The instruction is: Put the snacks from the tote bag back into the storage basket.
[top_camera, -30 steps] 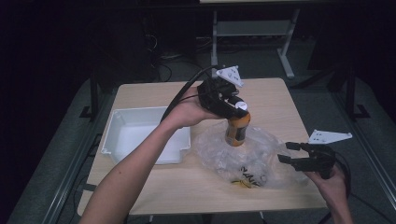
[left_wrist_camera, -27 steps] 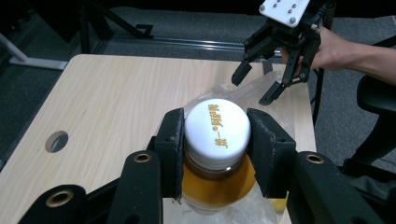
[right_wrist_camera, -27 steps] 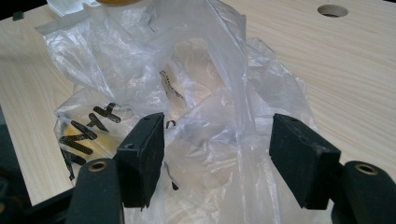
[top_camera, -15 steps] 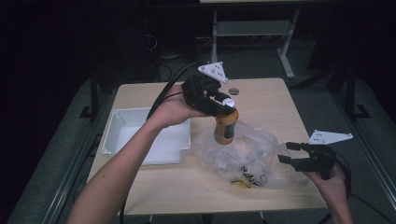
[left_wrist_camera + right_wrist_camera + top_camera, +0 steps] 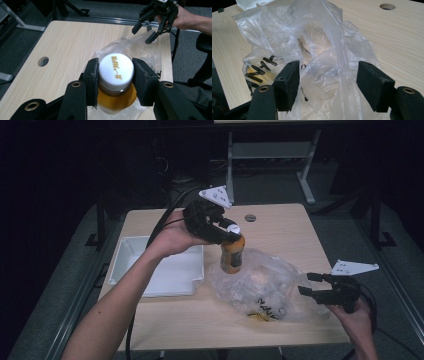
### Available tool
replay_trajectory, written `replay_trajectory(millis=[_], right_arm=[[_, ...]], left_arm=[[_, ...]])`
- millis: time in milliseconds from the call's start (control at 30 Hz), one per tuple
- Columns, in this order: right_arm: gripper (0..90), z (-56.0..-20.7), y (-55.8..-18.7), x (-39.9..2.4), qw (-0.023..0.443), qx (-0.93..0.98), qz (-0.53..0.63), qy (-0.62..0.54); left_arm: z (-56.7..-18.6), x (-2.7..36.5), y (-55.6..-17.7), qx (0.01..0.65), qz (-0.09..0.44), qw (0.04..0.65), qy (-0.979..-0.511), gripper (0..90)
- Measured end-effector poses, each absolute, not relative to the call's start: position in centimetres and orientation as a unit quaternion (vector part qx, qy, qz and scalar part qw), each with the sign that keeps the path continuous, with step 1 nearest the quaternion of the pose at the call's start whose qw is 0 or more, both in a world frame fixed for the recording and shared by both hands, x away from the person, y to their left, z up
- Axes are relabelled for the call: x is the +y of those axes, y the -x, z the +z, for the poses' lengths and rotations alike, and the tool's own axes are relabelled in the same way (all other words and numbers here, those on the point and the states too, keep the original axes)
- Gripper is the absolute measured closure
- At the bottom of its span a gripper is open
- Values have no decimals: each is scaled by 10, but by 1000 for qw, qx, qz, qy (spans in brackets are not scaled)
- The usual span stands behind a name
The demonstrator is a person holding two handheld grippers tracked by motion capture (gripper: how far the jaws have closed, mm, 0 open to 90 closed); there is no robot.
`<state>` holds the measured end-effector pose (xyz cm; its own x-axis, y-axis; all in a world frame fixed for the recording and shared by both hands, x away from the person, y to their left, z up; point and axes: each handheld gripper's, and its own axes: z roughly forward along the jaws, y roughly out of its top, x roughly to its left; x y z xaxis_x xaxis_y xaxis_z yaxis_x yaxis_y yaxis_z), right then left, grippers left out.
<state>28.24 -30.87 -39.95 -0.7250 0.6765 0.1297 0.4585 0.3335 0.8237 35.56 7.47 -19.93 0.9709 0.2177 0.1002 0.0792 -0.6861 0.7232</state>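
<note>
An orange bottle [image 5: 231,257] with a white cap [image 5: 115,67] hangs upright over the table, just left of a crumpled clear plastic bag [image 5: 270,285]. My left gripper [image 5: 229,231] is shut on the bottle's cap and neck; in the left gripper view both pads [image 5: 92,80] press the cap's sides. My right gripper [image 5: 305,284] stands open at the bag's right edge. In the right gripper view its jaws [image 5: 328,75] are spread wide with loose bag film [image 5: 312,37] between them, not pinched.
A white tray [image 5: 131,251] lies on the left half of the wooden table [image 5: 280,225]. A round hole [image 5: 250,217] sits near the table's far edge. Dark floor and metal frame legs surround the table.
My left gripper has carried the bottle leftward and slightly up, off the bag's top toward the tray side. The right gripper has stayed put.
</note>
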Motion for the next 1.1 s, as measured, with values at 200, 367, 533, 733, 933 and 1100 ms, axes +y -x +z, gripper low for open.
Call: replay_trajectory(millis=[200,367,533,733,933,1100], right_arm=[[342,-399,-281,-311,123,806,460,-351],[339,-399,-282,-311,124,807,458,-351],[340,-399,-282,-310,124,808,457,-351],[340,-399,-282,-309,122,809,455,-352],[339,-399,-281,-308,123,809,455,-350],[338,-399,-282,-308,122,809,454,-352]], left_arm=[[-199,86,-355,91,97,381,-915,589],[-200,97,-354,100,100,377,-915,589],[-200,108,-356,107,106,369,-917,589],[-201,119,-355,115,109,365,-917,589],[-205,132,-357,127,113,360,-917,589],[-206,143,-358,138,115,361,-915,589]])
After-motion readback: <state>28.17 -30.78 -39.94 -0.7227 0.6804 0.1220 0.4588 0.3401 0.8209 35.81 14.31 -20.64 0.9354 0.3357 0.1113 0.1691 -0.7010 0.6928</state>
